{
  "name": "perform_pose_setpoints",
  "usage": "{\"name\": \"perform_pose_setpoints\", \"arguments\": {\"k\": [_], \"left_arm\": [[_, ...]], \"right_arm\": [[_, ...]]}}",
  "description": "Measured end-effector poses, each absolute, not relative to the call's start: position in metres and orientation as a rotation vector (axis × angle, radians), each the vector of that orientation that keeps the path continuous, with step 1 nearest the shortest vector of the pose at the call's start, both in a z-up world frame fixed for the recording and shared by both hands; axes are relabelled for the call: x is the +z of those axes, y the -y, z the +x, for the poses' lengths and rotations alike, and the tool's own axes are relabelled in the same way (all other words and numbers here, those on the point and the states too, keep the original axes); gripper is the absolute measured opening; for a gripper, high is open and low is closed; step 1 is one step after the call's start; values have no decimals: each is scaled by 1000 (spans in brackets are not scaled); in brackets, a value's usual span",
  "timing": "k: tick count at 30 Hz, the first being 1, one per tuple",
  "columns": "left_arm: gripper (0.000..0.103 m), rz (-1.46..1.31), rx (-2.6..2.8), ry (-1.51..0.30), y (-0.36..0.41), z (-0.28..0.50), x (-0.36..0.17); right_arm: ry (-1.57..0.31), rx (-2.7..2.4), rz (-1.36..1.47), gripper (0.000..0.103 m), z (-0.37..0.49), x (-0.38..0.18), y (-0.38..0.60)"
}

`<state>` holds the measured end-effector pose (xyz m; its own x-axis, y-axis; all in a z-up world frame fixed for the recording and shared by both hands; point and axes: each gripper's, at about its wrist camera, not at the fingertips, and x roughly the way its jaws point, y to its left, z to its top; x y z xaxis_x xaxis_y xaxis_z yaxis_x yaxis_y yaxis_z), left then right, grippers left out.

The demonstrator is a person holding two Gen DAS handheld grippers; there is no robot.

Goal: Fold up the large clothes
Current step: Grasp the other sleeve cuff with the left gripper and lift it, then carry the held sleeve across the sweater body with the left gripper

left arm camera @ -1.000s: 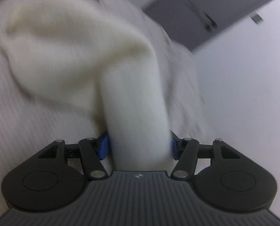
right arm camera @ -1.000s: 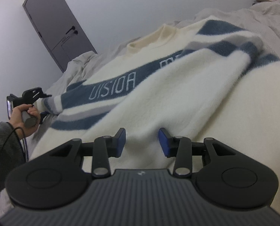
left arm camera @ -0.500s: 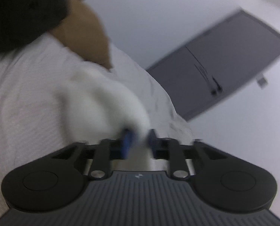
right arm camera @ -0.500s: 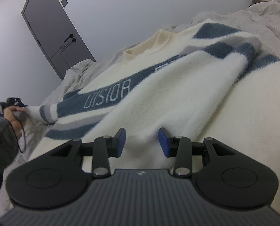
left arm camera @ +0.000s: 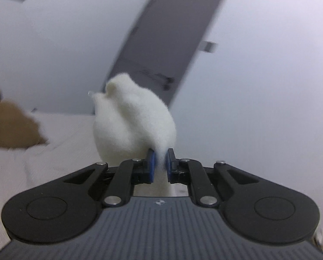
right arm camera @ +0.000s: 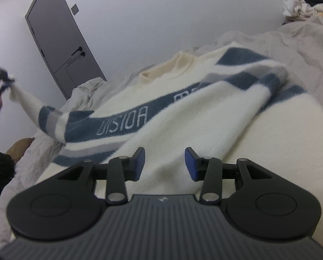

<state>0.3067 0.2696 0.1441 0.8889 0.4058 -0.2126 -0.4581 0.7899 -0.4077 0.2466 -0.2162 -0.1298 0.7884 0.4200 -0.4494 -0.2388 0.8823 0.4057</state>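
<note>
Pale walls and a grey door (right arm camera: 59,43) stand behind a bed (right arm camera: 291,49) covered in light bedding. Across it lies a cream sweater (right arm camera: 183,125) with blue stripes and lettering. The left gripper (left arm camera: 160,162) pinches the fluffy cuff of its sleeve (right arm camera: 31,106), lifted clear of the bed. The right gripper (right arm camera: 164,164) hovers over the sweater's body, jaws spread, holding nothing.
</note>
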Motion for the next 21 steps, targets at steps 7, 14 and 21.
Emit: {"name": "perform_pose_setpoints", "arguments": {"k": [7, 14, 21], "left_arm": [[13, -292, 300, -122, -145, 288, 193], [13, -218, 208, -145, -39, 271, 191], [13, -140, 124, -233, 66, 275, 150]], "right_arm": [[-504, 368, 369, 45, 221, -104, 236], [-471, 364, 408, 45, 189, -94, 267], [-419, 319, 500, 45, 169, -80, 307]]}}
